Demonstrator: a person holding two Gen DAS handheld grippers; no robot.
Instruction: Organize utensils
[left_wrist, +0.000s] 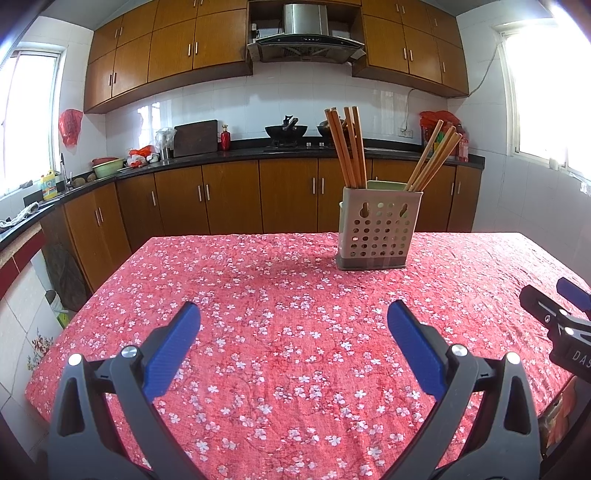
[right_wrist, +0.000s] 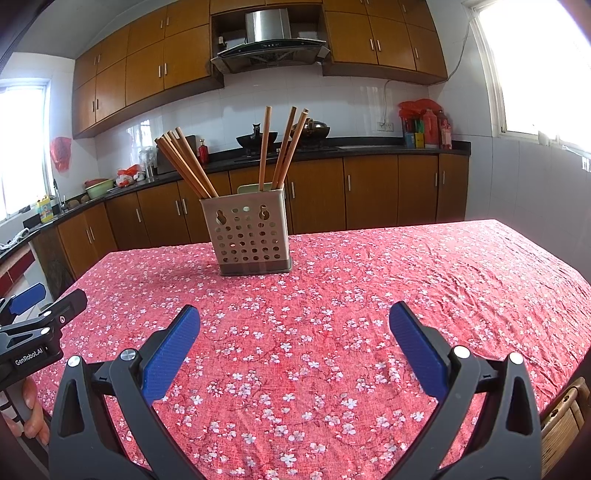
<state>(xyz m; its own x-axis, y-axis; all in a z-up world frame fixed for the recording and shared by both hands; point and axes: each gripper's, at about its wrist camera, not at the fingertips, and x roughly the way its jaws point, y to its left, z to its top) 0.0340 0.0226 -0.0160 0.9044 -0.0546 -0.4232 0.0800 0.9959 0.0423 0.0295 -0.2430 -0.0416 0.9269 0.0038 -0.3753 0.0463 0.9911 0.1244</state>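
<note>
A grey perforated utensil holder (left_wrist: 376, 230) stands upright on the far part of the table, with several wooden chopsticks (left_wrist: 349, 147) standing in it in two bunches. It also shows in the right wrist view (right_wrist: 249, 236) with its chopsticks (right_wrist: 188, 164). My left gripper (left_wrist: 293, 321) is open and empty, low over the cloth and well short of the holder. My right gripper (right_wrist: 294, 323) is open and empty at the same distance. Each gripper shows at the edge of the other's view: the right one (left_wrist: 561, 314), the left one (right_wrist: 33, 321).
The table carries a red floral cloth (left_wrist: 288, 332). Behind it runs a black kitchen counter (left_wrist: 221, 153) with wooden cabinets, a wok, bottles and bowls. A wicker chair (right_wrist: 565, 413) stands at the table's near right corner.
</note>
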